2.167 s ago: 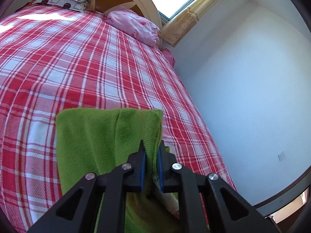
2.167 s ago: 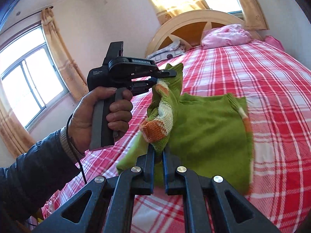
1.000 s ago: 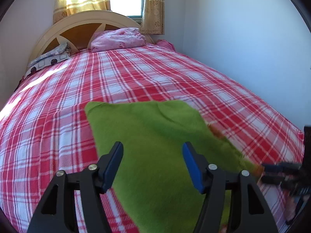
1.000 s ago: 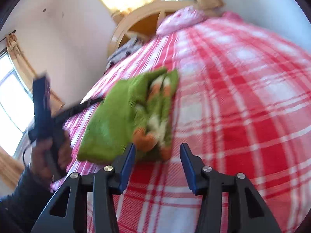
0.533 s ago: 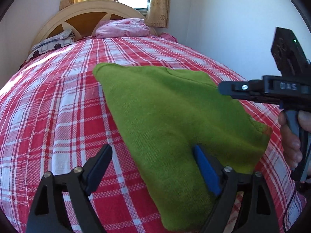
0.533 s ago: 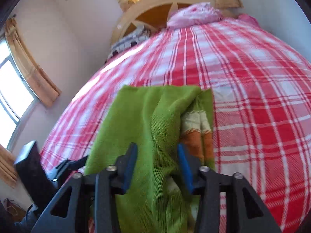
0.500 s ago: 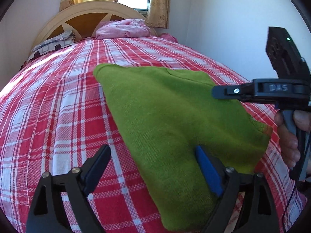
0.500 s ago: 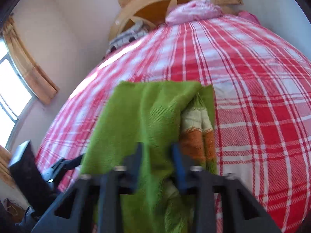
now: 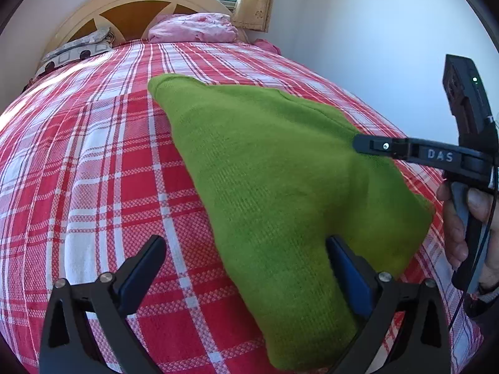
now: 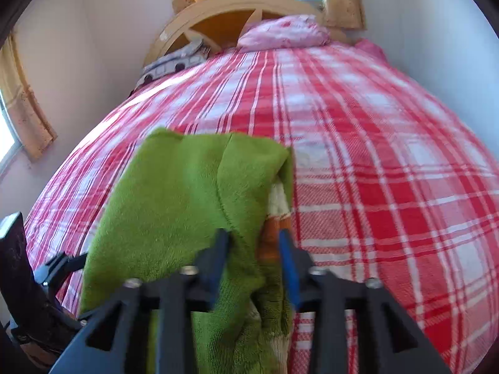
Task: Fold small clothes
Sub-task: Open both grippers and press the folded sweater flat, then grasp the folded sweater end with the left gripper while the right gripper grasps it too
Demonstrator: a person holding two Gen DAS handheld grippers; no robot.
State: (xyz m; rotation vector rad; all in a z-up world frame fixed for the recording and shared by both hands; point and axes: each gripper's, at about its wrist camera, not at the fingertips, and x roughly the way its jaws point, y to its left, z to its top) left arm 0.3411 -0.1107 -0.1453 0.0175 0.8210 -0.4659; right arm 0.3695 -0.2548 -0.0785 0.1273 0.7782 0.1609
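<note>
bed point(image 9: 93, 162): red and white plaid cover, a soft, yielding surface that will not brace the cloth against a pinch; pink pillow point(image 9: 191, 28) and a grey patterned one at the headboard point(image 9: 137, 3), well apart from the work

green sweater point(image 9: 265, 168): small knitted garment lying partly folded on the near part of the bed, a flap already turned over; judged light, limp and stretchy, not slippery, nothing to break; it will sag and lose shape if lifted by one point, so two corners or a doubled edge look the safer hold

striped part point(image 10: 276, 215): white and orange knit showing at the right edge under the green flap; thicker there, likely a good bite

left gripper point(image 9: 246, 268): jaws spread wide, gripping nothing; the right jaw touches the near edge of the sweater, the left sits over bare plaid

right gripper point(image 10: 254, 249): jaws partly apart, straddling the folded right edge of the sweater, cloth between them; blurred, and no firm pinch shows yet
</note>
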